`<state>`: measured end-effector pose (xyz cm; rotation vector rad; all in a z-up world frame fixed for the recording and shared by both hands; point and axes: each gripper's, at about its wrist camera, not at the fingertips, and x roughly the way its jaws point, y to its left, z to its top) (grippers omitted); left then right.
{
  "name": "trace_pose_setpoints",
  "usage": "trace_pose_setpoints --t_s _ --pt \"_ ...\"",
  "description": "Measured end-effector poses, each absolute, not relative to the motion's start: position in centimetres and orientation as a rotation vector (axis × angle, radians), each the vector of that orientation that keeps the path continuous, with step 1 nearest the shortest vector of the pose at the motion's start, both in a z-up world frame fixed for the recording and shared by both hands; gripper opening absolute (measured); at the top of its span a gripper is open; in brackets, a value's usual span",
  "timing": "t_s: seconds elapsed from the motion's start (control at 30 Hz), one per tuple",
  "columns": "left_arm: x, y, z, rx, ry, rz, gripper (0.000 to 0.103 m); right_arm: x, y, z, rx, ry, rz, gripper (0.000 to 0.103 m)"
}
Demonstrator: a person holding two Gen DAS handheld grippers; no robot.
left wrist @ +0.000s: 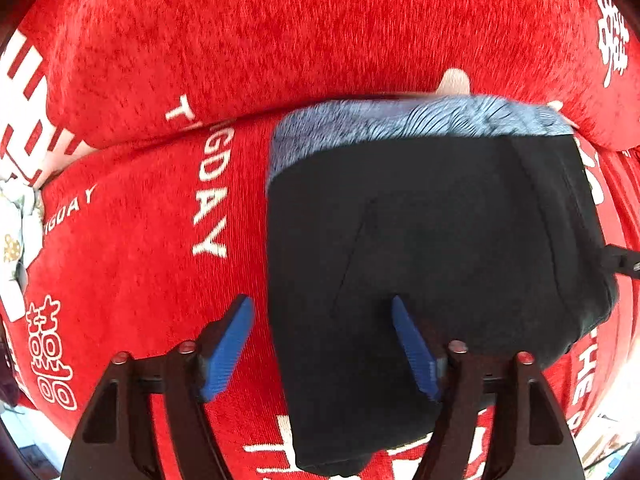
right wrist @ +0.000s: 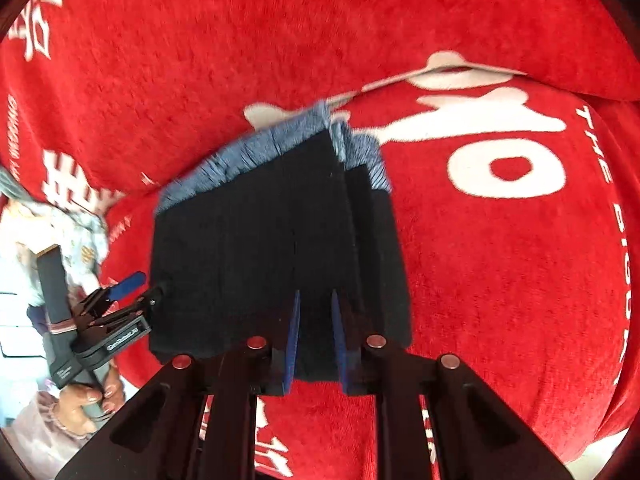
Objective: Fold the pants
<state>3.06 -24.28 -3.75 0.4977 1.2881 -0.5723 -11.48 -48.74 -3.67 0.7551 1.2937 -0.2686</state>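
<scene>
While folded, pants (left wrist: 436, 264) on red blanket (left wrist: 132, 248)

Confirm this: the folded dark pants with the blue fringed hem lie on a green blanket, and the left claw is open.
Not quite: the blanket is red with white lettering, not green, as both wrist views show. The rest stands: the folded dark pants with the blue fringed hem lie on it, and the left claw is open, as the left wrist view shows.

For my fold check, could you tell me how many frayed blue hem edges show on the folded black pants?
2: one hem along the top layer's far edge, one hem on the layer beneath, to its right. Further layers may hide more.
</scene>
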Motion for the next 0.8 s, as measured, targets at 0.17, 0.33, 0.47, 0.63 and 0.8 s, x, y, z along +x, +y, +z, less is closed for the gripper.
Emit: trace_pose_setpoints --t_s 0.17,0.33,0.47,0.63,0.8 --pt "3.5 -23.6 -3.2 0.435 1.330 -0.573 0.076 -12.4 -48.0 -4.6 0.726 1.262 -0.301 0.018" --pt "7.9 -24.2 -2.4 0.332 1.318 -0.503 0.076 -12.3 -48.3 -4.8 0.729 1.270 -0.300 0.018" --pt "10.0 -25.6 -4.9 0.364 1.353 -0.455 0.087 -12.5 -48.3 -4.9 0.741 1.253 -0.307 0.018" --pt "10.0 -25.7 -5.0 0.417 1.318 -0.469 0.097 -12.4 -48.2 -5.0 0.726 1.258 -0.302 0.018" --pt "9.3 -24.9 -4.1 0.423 1.352 -0.485 0.097 -12.5 -48.3 -5.0 0.738 1.247 -0.300 0.018"
